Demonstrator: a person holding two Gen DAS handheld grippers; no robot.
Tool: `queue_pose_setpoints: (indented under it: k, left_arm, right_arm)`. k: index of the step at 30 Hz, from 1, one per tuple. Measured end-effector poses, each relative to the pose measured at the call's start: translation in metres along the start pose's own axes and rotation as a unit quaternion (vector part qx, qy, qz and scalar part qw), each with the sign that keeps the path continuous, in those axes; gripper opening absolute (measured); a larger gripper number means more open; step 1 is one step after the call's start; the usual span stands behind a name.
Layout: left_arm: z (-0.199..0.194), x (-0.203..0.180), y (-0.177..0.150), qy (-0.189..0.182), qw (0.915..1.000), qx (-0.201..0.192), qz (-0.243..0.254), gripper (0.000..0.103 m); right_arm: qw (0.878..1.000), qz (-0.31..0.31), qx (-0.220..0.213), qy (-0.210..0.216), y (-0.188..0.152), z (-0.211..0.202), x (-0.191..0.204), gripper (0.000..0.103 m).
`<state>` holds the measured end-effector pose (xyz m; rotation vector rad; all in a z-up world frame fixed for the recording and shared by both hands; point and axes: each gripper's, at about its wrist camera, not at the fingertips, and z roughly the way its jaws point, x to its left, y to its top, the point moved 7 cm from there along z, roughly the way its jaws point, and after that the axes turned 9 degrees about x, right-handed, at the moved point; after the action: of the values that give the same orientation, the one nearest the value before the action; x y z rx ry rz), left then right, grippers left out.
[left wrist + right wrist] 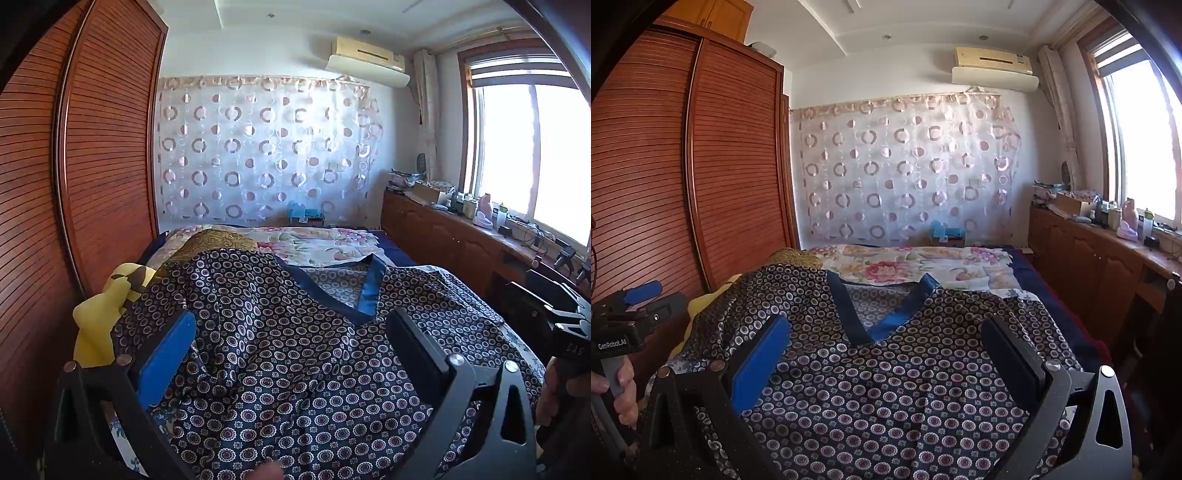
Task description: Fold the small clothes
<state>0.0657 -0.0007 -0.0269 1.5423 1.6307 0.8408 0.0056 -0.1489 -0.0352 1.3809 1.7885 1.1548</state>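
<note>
dark navy v-neck top (280, 354) with small ring-and-flower print spread front-up over the near end of the bed (325, 243), neckline toward 12 o'clock, blue satin trim (373, 291) forming the v. rumpled on its 9 o'clock side, smoother toward 3 o'clock.

left gripper (291, 354) wide apart above the cloth, tilted slightly downward, blue pad (166, 362) at 9 o'clock and dark finger (417, 354) at 3 o'clock, nothing pinched between; pads clear of the fabric as far as can be told. right gripper (886, 354) likewise spread to its full width over the chest of the top, just below the point of the v, gripping nothing.

seen from the right wrist view: left gripper's handle held in a hand (622, 391) at 8 o'clock, its blue pad pointing toward 2 o'clock. seen from the left wrist view: part of the other tool and a hand (561, 391) at 4 o'clock.

yellow cloth (99, 314) bunched at 9 o'clock beside the top, partly under its edge. gold-patterned fabric (218, 240) at 11 o'clock past the shoulder. floral bedspread (908, 264) beyond the neckline at 12 o'clock. slatted wooden wardrobe (92, 147) along 9 to 10 o'clock, circle-print curtain (266, 147) at 12, air conditioner (369, 61) at 1, window (532, 155) and cluttered wooden cabinet (443, 229) at 2 to 3 o'clock.
</note>
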Motion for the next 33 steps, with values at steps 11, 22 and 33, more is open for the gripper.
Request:
queue_pose_setpoints:
  k: [11, 22, 33]
  left_arm:
    - [0.001, -0.002, 0.001, 0.005, 1.0, 0.0, 0.008, 0.103]
    - [0.0, -0.003, 0.002, 0.005, 0.9999, -0.002, 0.012, 0.103]
    - [-0.001, -0.005, 0.004, 0.005, 0.9999, -0.002, 0.014, 0.103]
  right_arm:
    - [1.0, 0.001, 0.005, -0.003, -0.003, -0.001, -0.001, 0.103]
    - [1.0, 0.0, 0.007, -0.002, -0.001, 0.001, 0.002, 0.103]
    - [1.0, 0.0, 0.003, -0.002, -0.002, -0.001, 0.002, 0.103]
